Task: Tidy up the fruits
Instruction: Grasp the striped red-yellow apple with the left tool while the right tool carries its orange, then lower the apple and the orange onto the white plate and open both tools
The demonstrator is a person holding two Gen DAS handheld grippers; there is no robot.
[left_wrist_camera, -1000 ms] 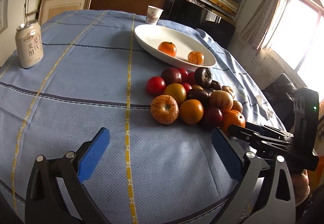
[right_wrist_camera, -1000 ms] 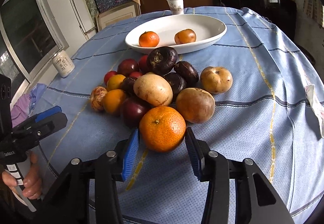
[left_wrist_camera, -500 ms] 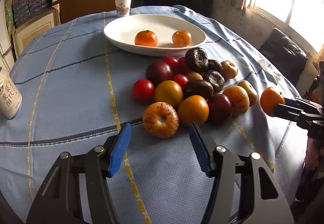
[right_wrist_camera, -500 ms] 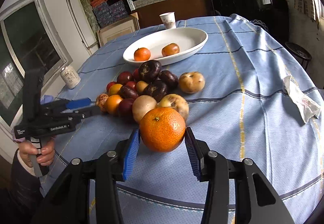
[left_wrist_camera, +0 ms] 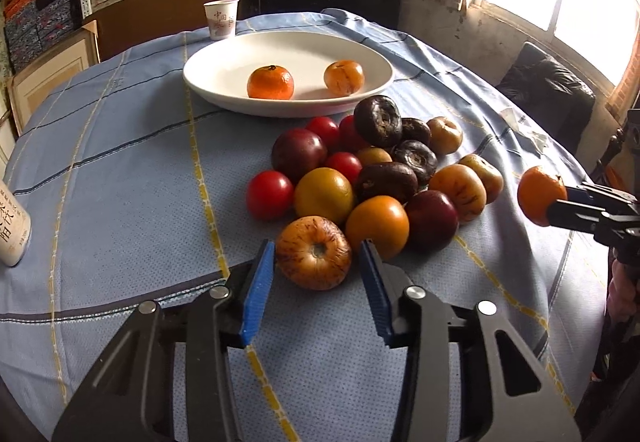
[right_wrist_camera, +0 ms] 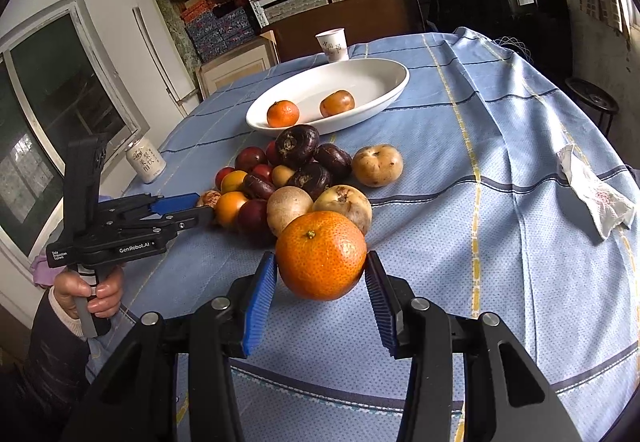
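A round desk draped in a blue checked cloth is seen, with a white oval dish set toward its far side; a mandarin and a second orange fruit already lie in it. Just in front of the dish a heap of mixed fruits rests on the cloth, touching one another.

The right tool is pinching a large orange between its blue pads, and the fruit is held clear of the cloth, beside the near edge of the heap. The left tool is spread, its pads flanking a streaked orange-brown fruit at the front of the heap without yet pressing on it, as far as can be judged.

For the step in hand, the orange is best carried over the heap, not through it, and lowered into a bare part of the dish before the pads are released, so that rolling is avoided. The left pads should be closed across the widest part of the streaked fruit, and a straight lift is advised so that its neighbours are not nudged.

"GenRobot.AI" is printed on the left tool's body in the right wrist view. Chinese characters are carried by a pale can and a paper cup, but they cannot be read surely.
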